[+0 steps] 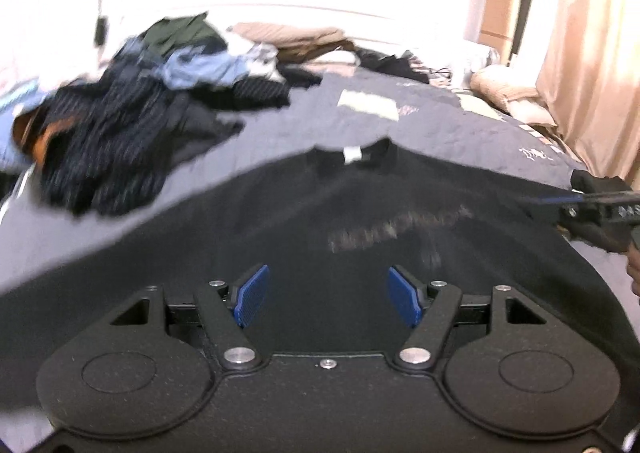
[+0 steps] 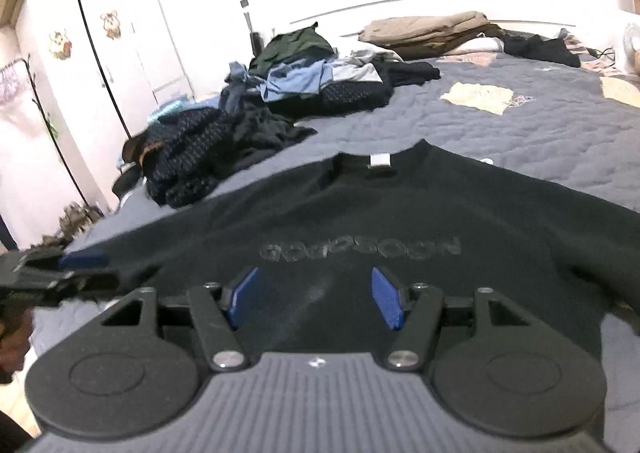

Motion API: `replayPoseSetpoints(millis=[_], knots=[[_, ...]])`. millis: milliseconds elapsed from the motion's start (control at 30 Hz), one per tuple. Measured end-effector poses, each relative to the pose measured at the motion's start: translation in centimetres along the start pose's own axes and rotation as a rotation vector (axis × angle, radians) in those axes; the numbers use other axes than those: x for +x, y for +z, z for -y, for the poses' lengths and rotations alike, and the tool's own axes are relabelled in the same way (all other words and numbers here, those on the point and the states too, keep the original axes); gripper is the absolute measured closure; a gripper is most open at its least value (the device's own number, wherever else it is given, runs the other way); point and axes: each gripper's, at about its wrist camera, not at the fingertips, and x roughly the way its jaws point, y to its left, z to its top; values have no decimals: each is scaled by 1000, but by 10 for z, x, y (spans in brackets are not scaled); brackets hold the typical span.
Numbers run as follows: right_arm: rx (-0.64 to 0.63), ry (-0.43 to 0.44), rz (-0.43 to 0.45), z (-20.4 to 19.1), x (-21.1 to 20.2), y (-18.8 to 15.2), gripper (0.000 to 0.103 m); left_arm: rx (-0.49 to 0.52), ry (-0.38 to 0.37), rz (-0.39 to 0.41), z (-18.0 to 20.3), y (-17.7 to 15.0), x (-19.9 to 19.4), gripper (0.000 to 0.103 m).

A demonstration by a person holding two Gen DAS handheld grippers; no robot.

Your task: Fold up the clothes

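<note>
A black sweatshirt (image 1: 360,221) lies spread flat on the grey quilted bed (image 1: 440,125), its collar and white label (image 1: 352,154) pointing away from me. My left gripper (image 1: 328,293) hovers open over the shirt's lower left part, blue pads wide apart. My right gripper (image 2: 314,297) is open too, just below the grey chest print (image 2: 360,249) on the sweatshirt (image 2: 400,205). Nothing sits between either pair of fingers. Each gripper shows at the edge of the other's view: the right gripper (image 1: 592,205) and the left gripper (image 2: 60,273).
A heap of unfolded dark and blue clothes (image 2: 260,109) lies at the bed's far left. Folded beige items (image 2: 432,33) rest at the head end. A white wardrobe (image 2: 100,53) stands left of the bed, and a curtain (image 1: 592,53) and pillows (image 1: 504,89) are on the right.
</note>
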Motion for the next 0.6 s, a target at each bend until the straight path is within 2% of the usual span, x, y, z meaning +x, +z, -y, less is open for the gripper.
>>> replayPoseSetpoints(millis=[133, 300, 600], knots=[[17, -5, 44, 10, 2, 12, 39, 45, 1, 15, -7, 36, 44, 39], [68, -23, 74, 29, 7, 16, 35, 113, -3, -9, -14, 69, 115, 46], [102, -63, 51, 49, 27, 6, 35, 138, -15, -69, -18, 98, 236, 47]])
